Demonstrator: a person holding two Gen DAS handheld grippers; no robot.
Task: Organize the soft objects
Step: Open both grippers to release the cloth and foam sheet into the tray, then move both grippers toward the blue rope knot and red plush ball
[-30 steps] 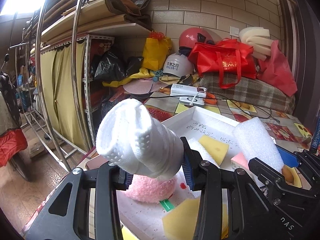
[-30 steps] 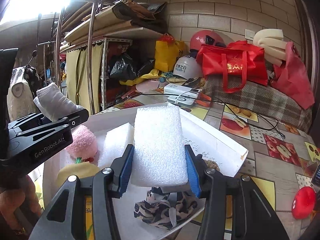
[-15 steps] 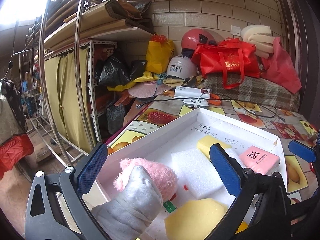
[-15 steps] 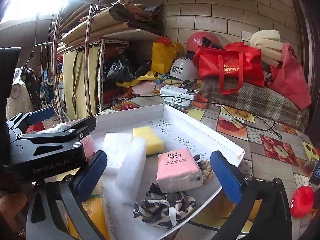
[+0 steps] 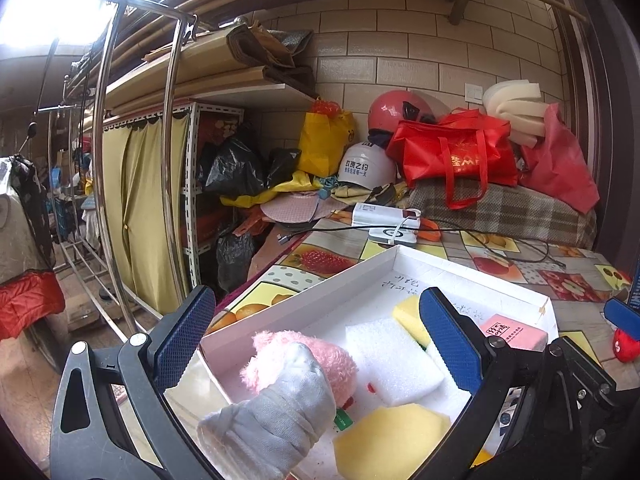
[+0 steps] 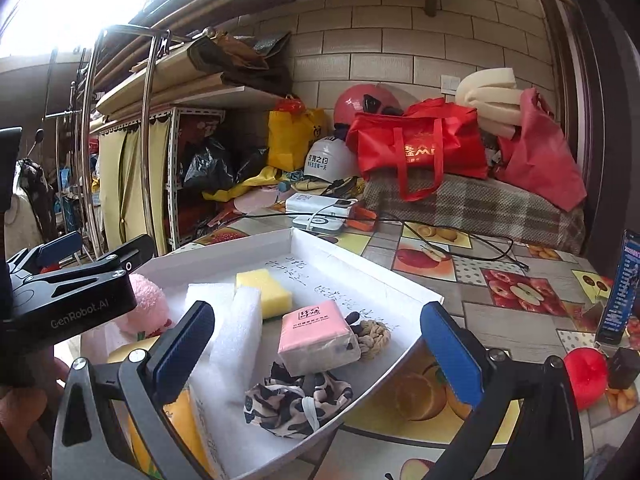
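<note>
Step in hand: release, as judged. Left gripper (image 5: 316, 344) and right gripper (image 6: 316, 350) have both just opened; fingers spread wide, nothing between them.
Sock (image 5: 276, 420): lying in tray (image 5: 304, 300) against pink plush (image 5: 336, 360).
Foam roll (image 6: 240, 328): in tray beside yellow sponge (image 6: 266, 288).
Next: pull back and pick another soft item off the worktop (image 6: 500, 320).
Hidden: tray's near corner, cut off by the frame.

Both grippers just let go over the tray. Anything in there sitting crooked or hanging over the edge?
Yes. The white sock leans against the pink plush at the white tray's near left corner, its cuff apparently poking past the rim. The white foam block lies tilted beside the flat foam sheet. Nothing looks spilled or damaged.
</note>
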